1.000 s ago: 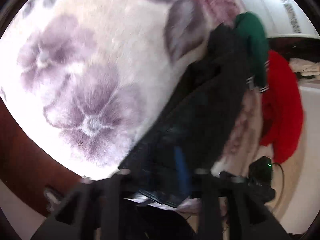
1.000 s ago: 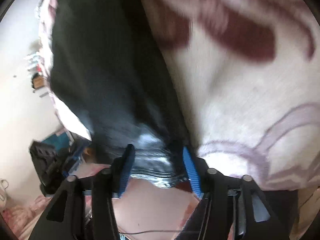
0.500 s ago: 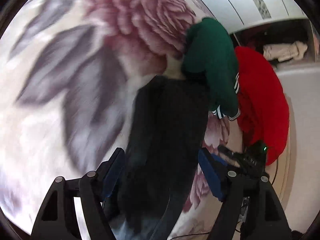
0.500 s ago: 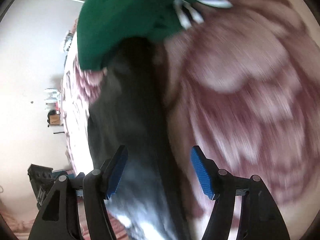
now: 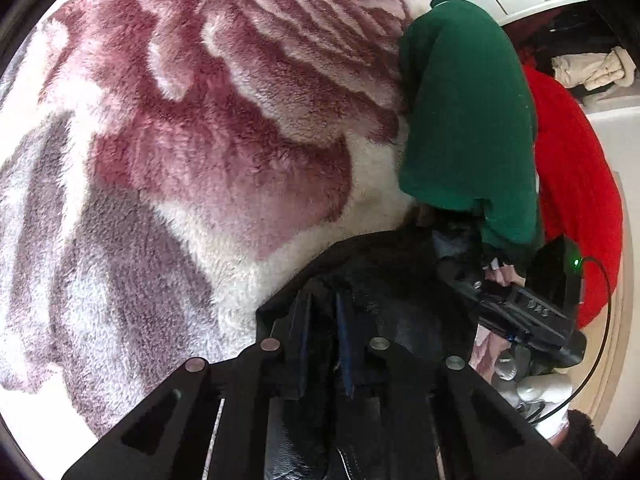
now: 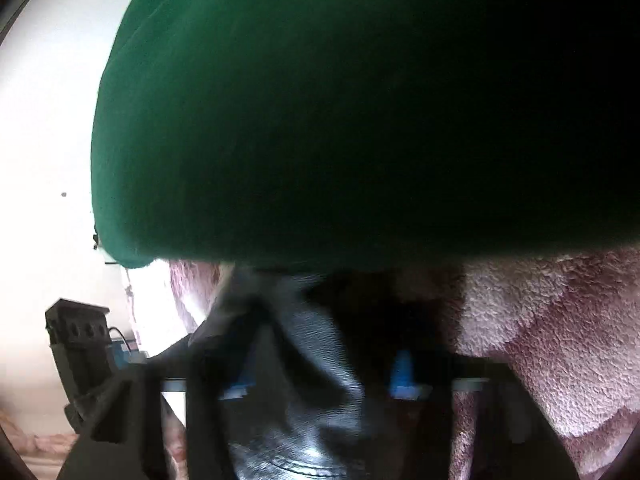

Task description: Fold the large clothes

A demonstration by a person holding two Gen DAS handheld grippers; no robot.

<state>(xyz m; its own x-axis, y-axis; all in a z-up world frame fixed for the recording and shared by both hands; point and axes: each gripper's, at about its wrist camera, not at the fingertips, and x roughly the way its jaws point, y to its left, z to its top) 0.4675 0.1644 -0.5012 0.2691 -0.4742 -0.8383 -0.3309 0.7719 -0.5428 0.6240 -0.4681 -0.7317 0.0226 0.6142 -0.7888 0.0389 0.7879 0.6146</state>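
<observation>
While the black garment lies on the floral fleece blanket, the left gripper is pinched on its edge, blue-padded fingers nearly together with dark cloth between them; just beyond the black garment sits a folded green garment, a red garment touching its far side; the right gripper has its fingers apart, black cloth lying between them under the green garment's edge.

Fisheye-warped edges, left view bright and sharp, right view dim, blurred, wall overexposed
</observation>
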